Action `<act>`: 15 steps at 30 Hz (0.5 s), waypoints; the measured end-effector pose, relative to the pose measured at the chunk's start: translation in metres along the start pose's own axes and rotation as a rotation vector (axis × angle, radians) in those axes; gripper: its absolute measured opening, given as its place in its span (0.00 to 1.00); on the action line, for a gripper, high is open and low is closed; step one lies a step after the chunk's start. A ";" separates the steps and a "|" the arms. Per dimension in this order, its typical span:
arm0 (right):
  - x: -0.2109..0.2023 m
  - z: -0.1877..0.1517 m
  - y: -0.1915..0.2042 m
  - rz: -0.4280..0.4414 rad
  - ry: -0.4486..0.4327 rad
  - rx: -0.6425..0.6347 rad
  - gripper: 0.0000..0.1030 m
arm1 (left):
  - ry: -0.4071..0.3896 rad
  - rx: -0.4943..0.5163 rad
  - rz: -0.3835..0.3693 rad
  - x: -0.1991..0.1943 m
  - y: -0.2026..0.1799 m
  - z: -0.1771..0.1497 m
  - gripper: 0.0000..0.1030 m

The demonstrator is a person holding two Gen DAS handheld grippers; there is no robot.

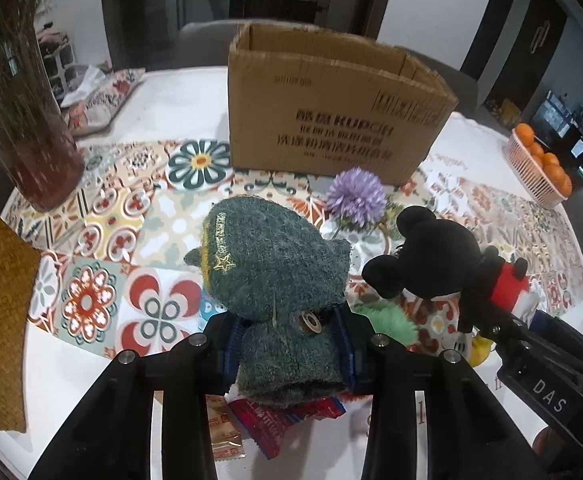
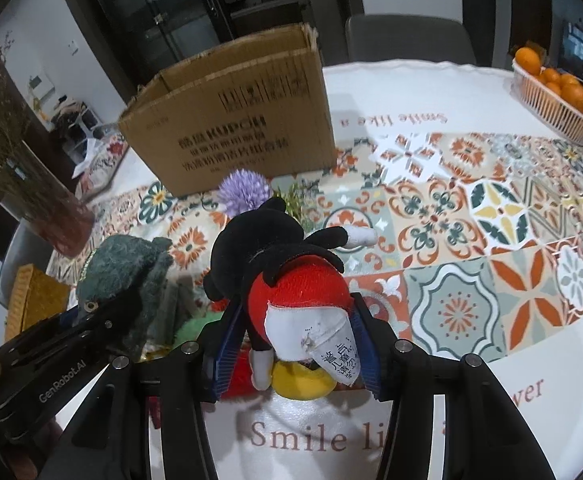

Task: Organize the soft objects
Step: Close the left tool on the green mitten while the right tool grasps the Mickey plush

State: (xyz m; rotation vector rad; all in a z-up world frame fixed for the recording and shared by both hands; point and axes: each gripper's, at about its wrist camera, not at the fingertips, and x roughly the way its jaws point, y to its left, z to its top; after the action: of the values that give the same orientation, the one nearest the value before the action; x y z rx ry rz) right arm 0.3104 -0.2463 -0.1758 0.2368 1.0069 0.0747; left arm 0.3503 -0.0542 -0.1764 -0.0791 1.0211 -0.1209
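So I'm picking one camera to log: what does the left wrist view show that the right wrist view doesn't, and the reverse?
Left wrist only: snack packets under the green knit glove.
Right wrist only: the mouse plush's white label, yellow foot and the "Smile" lettering.
Both: cardboard box, purple flower, orange basket, and each tool shut on its item.

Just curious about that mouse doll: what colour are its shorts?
Red, on the black mouse doll held in the right claw; clearest in the right wrist view.
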 end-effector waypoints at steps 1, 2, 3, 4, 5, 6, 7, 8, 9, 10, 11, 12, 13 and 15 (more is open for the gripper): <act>-0.005 0.001 0.001 -0.001 -0.010 0.000 0.50 | -0.007 0.003 -0.003 -0.004 0.000 0.001 0.38; -0.009 0.001 0.003 -0.001 -0.018 0.001 0.50 | -0.019 0.007 -0.009 -0.009 0.000 0.002 0.38; -0.012 0.001 0.004 -0.001 -0.027 0.004 0.50 | -0.026 0.010 -0.013 -0.013 0.000 0.003 0.38; -0.018 0.002 0.006 0.000 -0.038 0.004 0.50 | -0.036 0.012 -0.017 -0.018 0.000 0.004 0.38; -0.021 0.002 0.007 0.001 -0.046 0.003 0.50 | -0.047 0.014 -0.023 -0.023 0.001 0.005 0.38; -0.025 0.002 0.009 0.001 -0.055 0.003 0.50 | -0.061 0.018 -0.029 -0.029 0.001 0.006 0.38; -0.029 0.003 0.011 0.001 -0.065 0.003 0.50 | -0.070 0.022 -0.031 -0.034 0.001 0.007 0.38; -0.034 0.003 0.013 0.004 -0.077 0.002 0.50 | -0.079 0.025 -0.036 -0.038 0.001 0.007 0.38; -0.039 0.004 0.015 0.007 -0.090 0.000 0.50 | -0.090 0.029 -0.042 -0.043 0.001 0.008 0.38; -0.043 0.004 0.017 0.007 -0.100 -0.002 0.50 | -0.101 0.034 -0.045 -0.047 0.001 0.009 0.38; -0.049 0.005 0.019 0.008 -0.115 -0.004 0.50 | -0.115 0.039 -0.047 -0.053 0.002 0.010 0.38; -0.054 0.005 0.021 0.010 -0.126 -0.005 0.50 | -0.127 0.043 -0.050 -0.058 0.002 0.011 0.38; -0.058 0.006 0.023 0.011 -0.139 -0.007 0.50 | -0.140 0.049 -0.051 -0.063 0.002 0.012 0.38; -0.069 0.008 0.027 0.017 -0.167 -0.009 0.50 | -0.162 0.057 -0.055 -0.072 0.003 0.015 0.38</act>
State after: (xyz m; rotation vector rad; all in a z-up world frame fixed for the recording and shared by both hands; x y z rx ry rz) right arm 0.2819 -0.2333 -0.1087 0.2390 0.8385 0.0737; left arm 0.3261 -0.0416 -0.1080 -0.0640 0.8540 -0.1901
